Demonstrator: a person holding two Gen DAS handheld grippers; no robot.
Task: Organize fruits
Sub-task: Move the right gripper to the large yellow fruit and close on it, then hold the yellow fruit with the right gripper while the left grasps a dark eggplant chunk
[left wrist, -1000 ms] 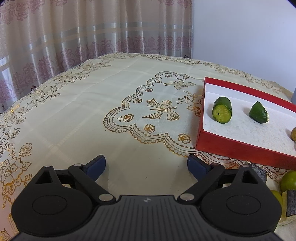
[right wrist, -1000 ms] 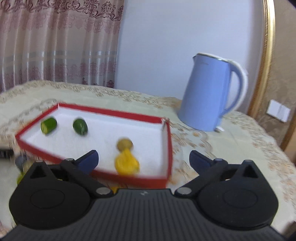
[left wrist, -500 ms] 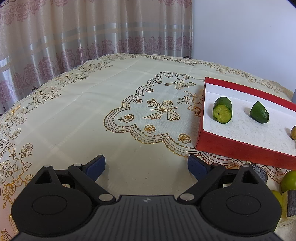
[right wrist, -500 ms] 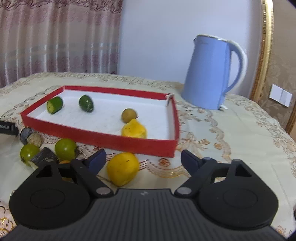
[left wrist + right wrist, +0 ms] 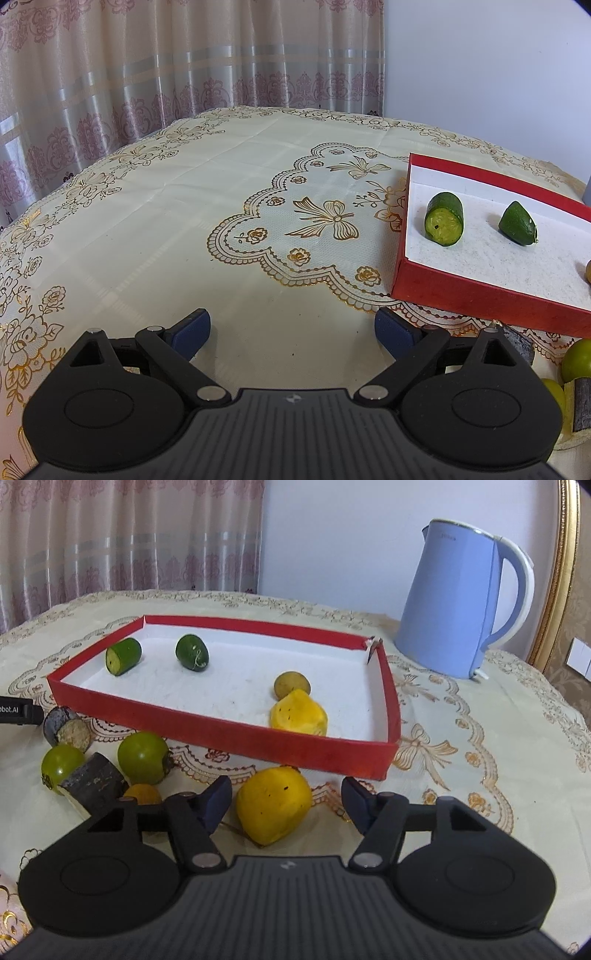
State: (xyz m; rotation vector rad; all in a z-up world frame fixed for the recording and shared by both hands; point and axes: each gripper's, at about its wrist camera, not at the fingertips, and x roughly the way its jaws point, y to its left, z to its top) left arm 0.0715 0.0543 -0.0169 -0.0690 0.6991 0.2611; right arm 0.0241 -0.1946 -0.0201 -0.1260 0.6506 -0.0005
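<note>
A red tray with a white floor holds a cut cucumber piece, a dark green piece, a small brownish round fruit and a yellow fruit. In front of the tray, on the tablecloth, lies another yellow fruit. My right gripper straddles it and its jaws are closing; the pads stand just clear of its sides. My left gripper hangs open over bare cloth to the left of the tray, with nothing between its fingers.
Left of the yellow fruit lie two green round fruits, two dark cut pieces and a small orange fruit. A blue kettle stands behind the tray's right corner. Curtains hang beyond the table's far edge.
The right gripper has tipped downward and sunk towards the yellow fruit in front of the tray, and its jaws have narrowed around it. The left gripper has kept still.
</note>
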